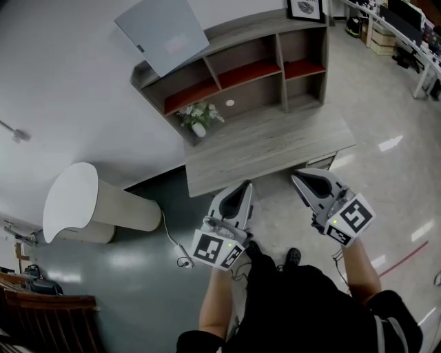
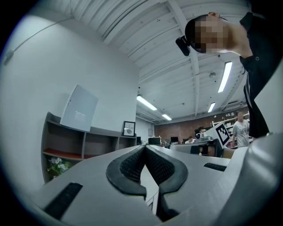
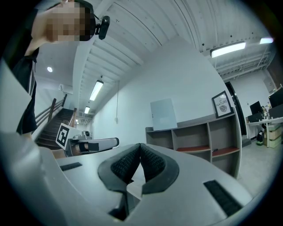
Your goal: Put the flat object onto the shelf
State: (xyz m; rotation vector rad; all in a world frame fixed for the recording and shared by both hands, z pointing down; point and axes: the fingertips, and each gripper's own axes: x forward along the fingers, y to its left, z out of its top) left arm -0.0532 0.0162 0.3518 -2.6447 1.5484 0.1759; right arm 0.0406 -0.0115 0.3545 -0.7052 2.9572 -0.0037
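- Open office hall with a white wall and glossy floor; grey surface (image 1: 269,141) pushed up against a shelf (image 1: 241,62) with red-lined compartments.
- Nearest, left tool (image 2: 145,149): shut pad to pad, nothing gripped, held low before the near edge of the surface.
- Beside it, right tool (image 3: 140,146): likewise closed and empty, aimed towards the shelf.
- Beyond both, small plant (image 1: 200,116) in a white vase at the shelf's lower left; framed picture (image 1: 304,8) on the shelf top at the right end.
- Farther up, flat panel (image 1: 162,31): pale grey, standing on the shelf top at the left end, tilted back against the wall, well apart from either tool.
- Probably light, stiff and smooth-faced, so likely to slip or swing if pinched at a single corner; best taken by its side edges, one tool on each, pads set well onto the face.
- Judging by where it stands, already up on the shelf; no grasp under way.
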